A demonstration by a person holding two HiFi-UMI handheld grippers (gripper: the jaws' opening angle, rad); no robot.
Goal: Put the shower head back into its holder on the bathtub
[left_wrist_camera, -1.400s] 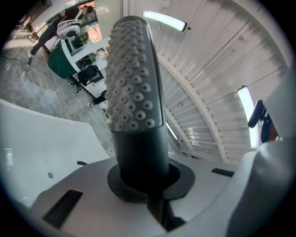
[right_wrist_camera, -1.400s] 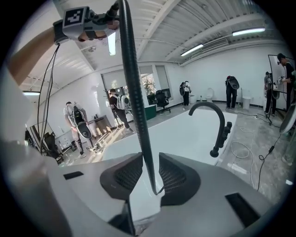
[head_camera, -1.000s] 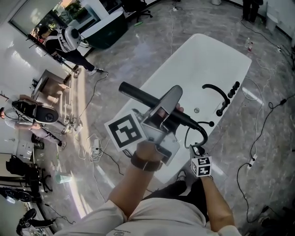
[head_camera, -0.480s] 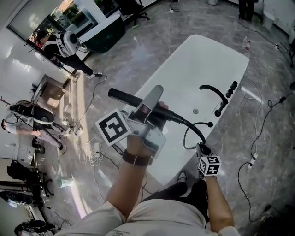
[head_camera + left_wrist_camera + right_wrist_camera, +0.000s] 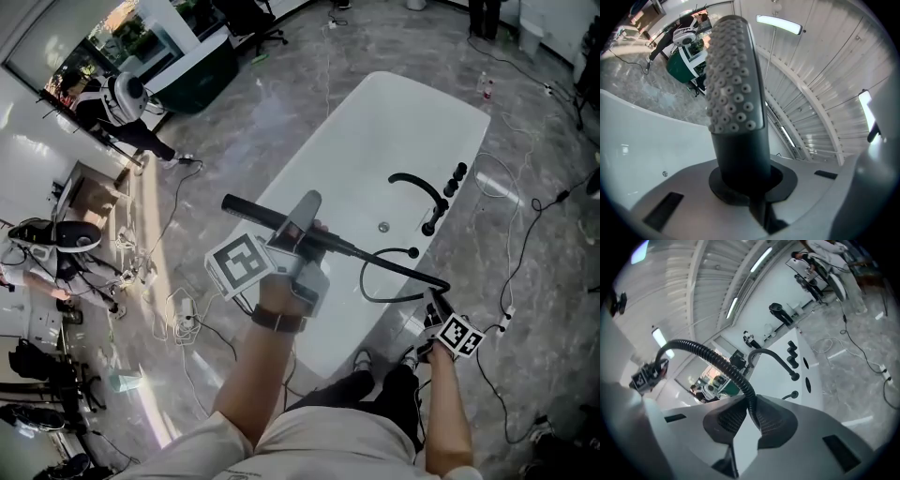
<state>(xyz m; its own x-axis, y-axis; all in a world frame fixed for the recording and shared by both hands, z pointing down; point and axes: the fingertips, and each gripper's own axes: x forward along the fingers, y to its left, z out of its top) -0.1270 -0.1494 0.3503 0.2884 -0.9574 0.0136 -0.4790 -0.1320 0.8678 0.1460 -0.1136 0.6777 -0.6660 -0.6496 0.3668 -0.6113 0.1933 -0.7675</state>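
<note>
My left gripper is shut on the black wand-shaped shower head, held roughly level above the white bathtub. In the left gripper view the nozzle face stands straight up out of the left gripper. A black ribbed hose runs from the shower head to my right gripper, which is shut on it beside the tub's near rim. The pads pinch the hose in the right gripper. A small black holder fitting sits on the rim near the curved faucet.
Three black knobs line the rim beyond the faucet. Cables and a power strip lie on the grey marble floor around the tub. People and equipment stand at the far left. My own legs are below.
My right gripper has slid right, away from the tub, and the arched hose is now drawn out nearly straight. The left gripper kept its hold on the shower head and shifted a little.
</note>
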